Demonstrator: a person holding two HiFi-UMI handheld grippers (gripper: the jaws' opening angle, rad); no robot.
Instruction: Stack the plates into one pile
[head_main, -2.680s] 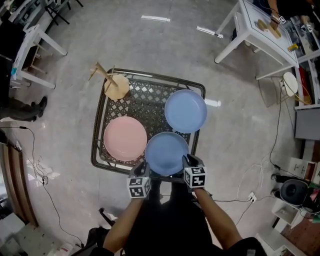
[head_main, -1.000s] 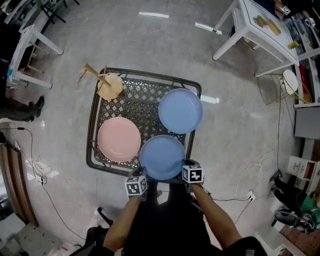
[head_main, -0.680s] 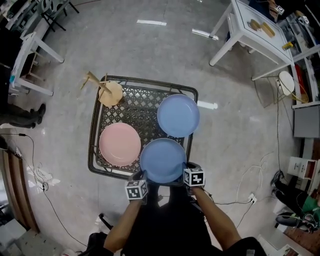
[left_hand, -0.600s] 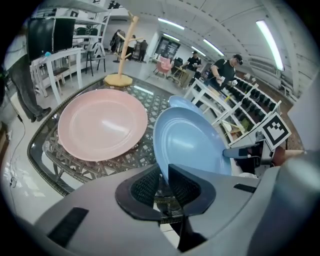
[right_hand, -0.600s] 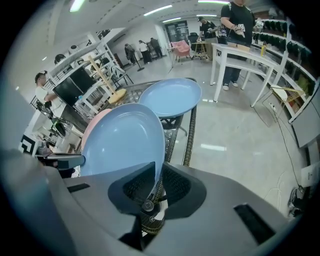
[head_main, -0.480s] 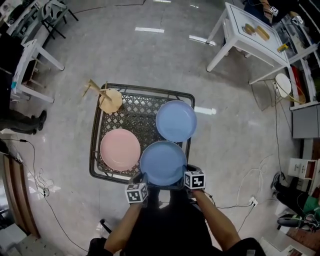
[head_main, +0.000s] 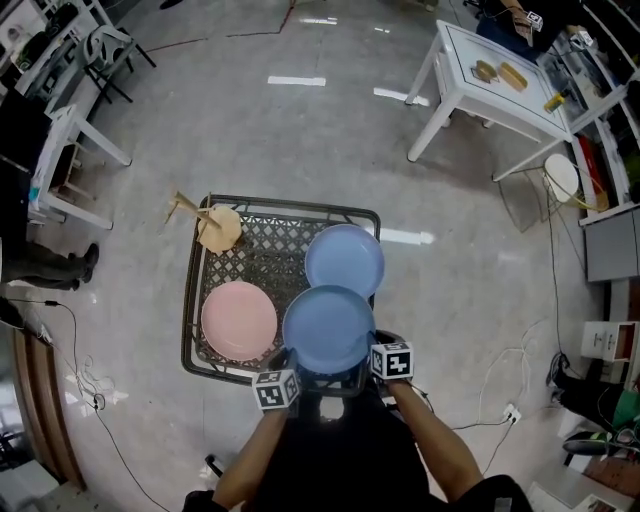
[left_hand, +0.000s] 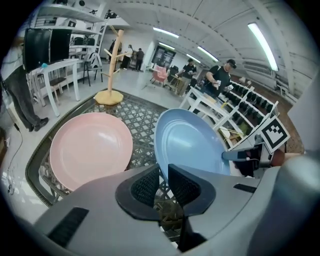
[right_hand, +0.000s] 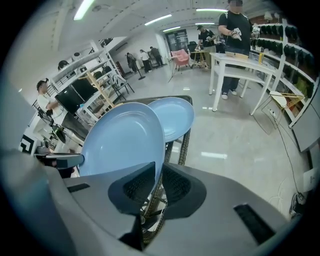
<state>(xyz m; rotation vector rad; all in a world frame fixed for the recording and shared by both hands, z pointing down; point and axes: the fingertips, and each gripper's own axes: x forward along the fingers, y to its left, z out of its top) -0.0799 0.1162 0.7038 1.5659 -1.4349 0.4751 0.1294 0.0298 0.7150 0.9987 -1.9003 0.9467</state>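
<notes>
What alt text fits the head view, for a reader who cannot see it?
Seen from above, the left hand-held gripper and right hand-held gripper pinch a blue plate by its near rim over a black lattice table. A second blue plate lies beyond it, a pink plate at left.
</notes>
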